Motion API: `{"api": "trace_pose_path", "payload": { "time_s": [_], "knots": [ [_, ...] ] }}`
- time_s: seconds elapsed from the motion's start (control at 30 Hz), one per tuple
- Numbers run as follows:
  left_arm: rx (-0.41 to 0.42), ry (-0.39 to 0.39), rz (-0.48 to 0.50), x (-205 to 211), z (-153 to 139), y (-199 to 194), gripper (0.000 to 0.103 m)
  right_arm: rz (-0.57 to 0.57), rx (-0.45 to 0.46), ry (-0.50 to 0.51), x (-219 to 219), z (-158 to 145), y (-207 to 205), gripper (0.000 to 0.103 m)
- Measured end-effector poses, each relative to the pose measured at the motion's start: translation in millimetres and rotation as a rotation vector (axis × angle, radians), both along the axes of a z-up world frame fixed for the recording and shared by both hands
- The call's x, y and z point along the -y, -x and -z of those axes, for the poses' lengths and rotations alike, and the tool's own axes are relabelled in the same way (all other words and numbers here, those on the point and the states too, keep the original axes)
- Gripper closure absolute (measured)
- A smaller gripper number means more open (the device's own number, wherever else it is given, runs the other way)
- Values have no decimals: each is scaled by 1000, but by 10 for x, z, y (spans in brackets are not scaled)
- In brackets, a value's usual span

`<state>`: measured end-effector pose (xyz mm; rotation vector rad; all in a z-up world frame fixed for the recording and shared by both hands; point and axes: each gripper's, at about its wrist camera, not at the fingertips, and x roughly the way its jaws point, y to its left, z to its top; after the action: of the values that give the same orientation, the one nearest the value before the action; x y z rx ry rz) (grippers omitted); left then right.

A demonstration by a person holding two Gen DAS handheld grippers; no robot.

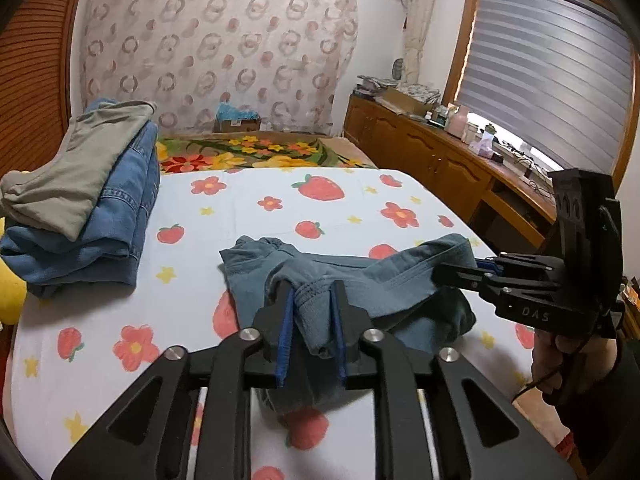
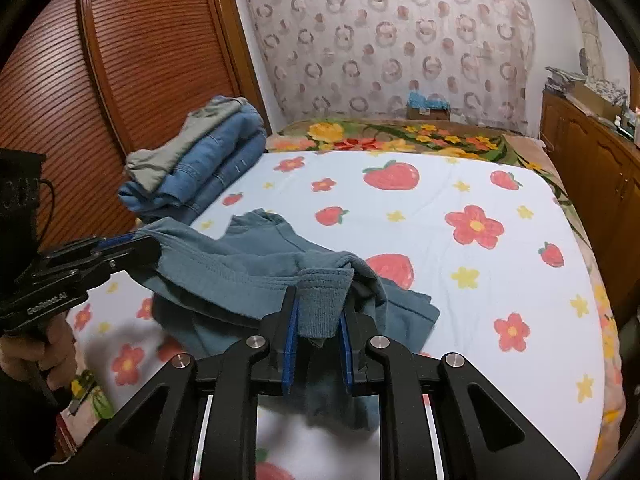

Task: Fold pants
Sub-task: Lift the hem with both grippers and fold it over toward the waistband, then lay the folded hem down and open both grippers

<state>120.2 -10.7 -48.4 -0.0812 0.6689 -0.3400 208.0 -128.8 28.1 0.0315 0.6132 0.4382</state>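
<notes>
Teal-blue pants (image 1: 380,280) lie bunched on the strawberry-print bed sheet (image 1: 240,208), partly lifted. My left gripper (image 1: 312,300) is shut on a ribbed edge of the pants, held between its blue pads. My right gripper (image 1: 444,274) shows at the right of the left wrist view, shut on the other end of the same edge. In the right wrist view my right gripper (image 2: 320,308) pinches the ribbed edge of the pants (image 2: 240,264), and my left gripper (image 2: 148,246) grips the cloth at the left. The fabric hangs slack between them.
A stack of folded clothes, grey on blue denim (image 1: 92,208), sits at the bed's left side, also seen in the right wrist view (image 2: 200,156). A flowered blanket (image 1: 256,152) lies beyond. A wooden cabinet (image 1: 440,168) runs along the right; a slatted wardrobe (image 2: 100,80) stands left.
</notes>
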Motion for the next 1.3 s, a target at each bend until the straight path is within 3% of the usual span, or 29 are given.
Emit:
{"api": "trace_pose_path", "payload": {
  "time_s": [0.1,0.17,0.3,0.6,1.07,1.3],
  "knots": [
    [16,-6,-7,-9,5,10,57,17,-7,4,-8,32,-84,86],
    [12,-7,-9,-21,14,14,55,22,-7,18,-34,42,-116,86],
    [-11,-16,-10,-52,74,55,53,47,5,60,-64,32,-145,75],
    [-70,-45,-31,-137,301,132,53,57,-7,83,57,26,-80,72],
    [-161,-84,-9,-89,618,68,53,50,-79,155,63,362,160,59],
    [-126,-133,-22,-60,644,66,39,59,-7,210,-45,413,233,51]
  ]
}}
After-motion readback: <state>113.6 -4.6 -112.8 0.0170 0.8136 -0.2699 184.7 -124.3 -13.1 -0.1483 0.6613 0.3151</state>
